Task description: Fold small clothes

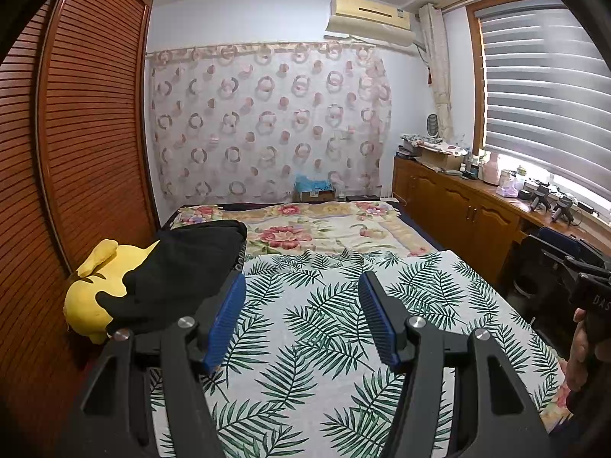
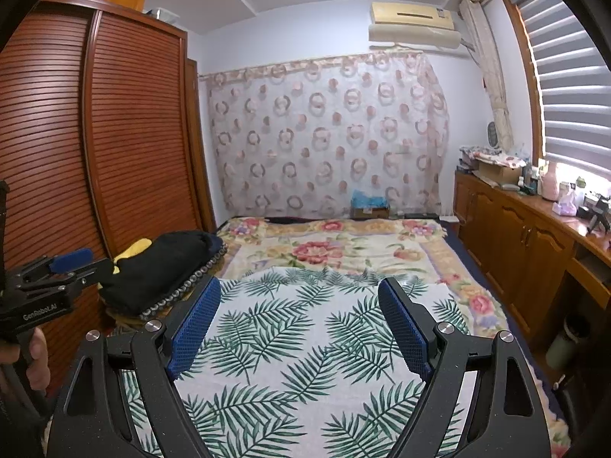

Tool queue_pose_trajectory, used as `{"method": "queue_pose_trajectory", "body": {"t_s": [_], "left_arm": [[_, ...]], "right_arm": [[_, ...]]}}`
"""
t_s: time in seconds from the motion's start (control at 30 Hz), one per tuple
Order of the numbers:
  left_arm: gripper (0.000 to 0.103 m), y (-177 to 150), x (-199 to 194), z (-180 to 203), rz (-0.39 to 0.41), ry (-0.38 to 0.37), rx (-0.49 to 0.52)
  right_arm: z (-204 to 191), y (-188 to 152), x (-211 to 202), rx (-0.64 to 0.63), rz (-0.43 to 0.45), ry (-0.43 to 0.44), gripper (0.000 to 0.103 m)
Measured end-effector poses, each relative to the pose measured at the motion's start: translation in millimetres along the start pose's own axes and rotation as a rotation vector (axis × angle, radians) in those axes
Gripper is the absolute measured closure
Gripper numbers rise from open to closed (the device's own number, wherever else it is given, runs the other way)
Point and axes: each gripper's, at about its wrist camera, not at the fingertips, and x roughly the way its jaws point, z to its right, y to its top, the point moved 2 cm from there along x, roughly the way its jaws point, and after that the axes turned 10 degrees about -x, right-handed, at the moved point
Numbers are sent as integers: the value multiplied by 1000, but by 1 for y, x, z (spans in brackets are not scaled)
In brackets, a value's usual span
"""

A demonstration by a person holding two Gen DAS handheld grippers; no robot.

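The left hand-held gripper hangs above the bed with its two blue ribbed fingers wide apart and nothing between them. The right hand-held gripper hangs in the same way, its blue pads also spread and empty. Both point along the bed toward the curtain wall at 12 o'clock, probably a neutral pose that keeps the work surface in sight.

Under both grippers lies a white cotton sheet with green palm-leaf print, spread flat over a cream floral blanket; it seems to serve as a clean folding area. No garment lies on this sheet.

The task's thing, a soft pile of black clothes, sits at 10 o'clock from the left gripper, at the bed's edge by the brown slatted wardrobe. It leans on a yellow plush toy, partly covering it. In the right view the same pile is at 10 o'clock too, with the left gripper near it. Whether the pile is folded or loose cannot be told; its top looks rounded and bundled.

This scene fits two stages: clothes waiting to come onto the sheet, or finished clothes stacked aside
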Motion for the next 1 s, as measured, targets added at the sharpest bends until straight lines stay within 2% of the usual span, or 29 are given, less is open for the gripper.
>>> {"method": "queue_pose_trajectory", "body": {"t_s": [1.0], "left_arm": [[42,0,0,-2,2,1,1]], "right_arm": [[3,1,-1,1,-2,1,16]]}}
